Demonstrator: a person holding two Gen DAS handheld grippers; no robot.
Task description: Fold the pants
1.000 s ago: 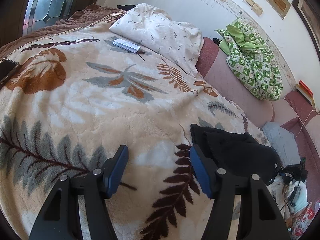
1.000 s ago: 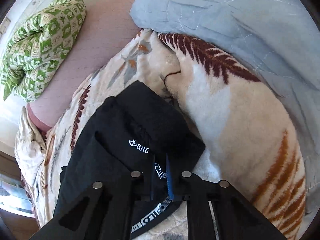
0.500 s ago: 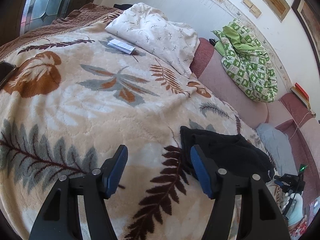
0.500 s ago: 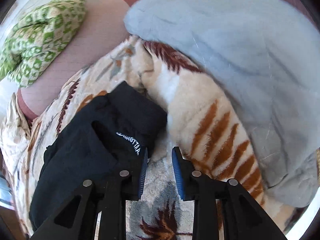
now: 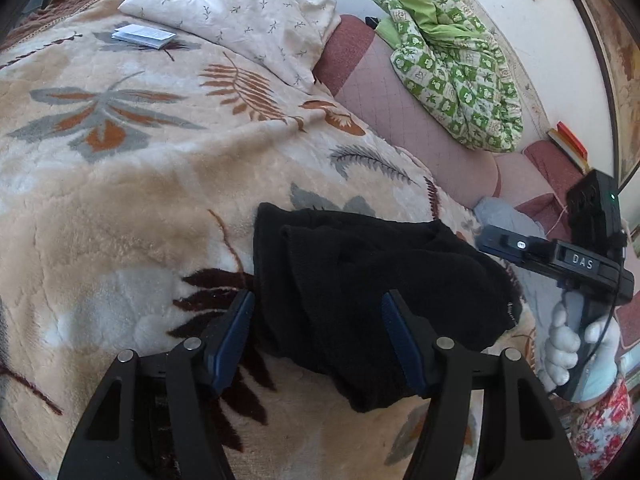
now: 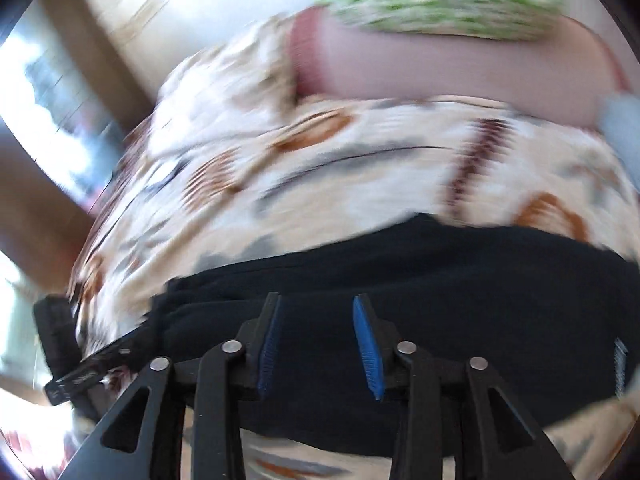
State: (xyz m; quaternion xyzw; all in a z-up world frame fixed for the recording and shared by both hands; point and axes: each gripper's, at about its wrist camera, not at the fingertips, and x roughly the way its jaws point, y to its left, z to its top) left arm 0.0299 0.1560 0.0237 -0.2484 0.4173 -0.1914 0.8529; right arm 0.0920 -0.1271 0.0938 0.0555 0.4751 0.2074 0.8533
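So the black pants [image 5: 372, 300] sit bunched on the bed's leaf blanket [image 5: 120, 184], left claw [image 5: 318, 340] half-wide and closing in around the near edge, right claw [image 6: 314, 344] just opening, empty, probably regripping.

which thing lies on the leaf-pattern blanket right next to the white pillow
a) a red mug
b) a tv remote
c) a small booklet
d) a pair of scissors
c: in the left wrist view a small booklet lies flat on the leaf-pattern blanket, just beside the white pillow; no mug, scissors or remote shows there.
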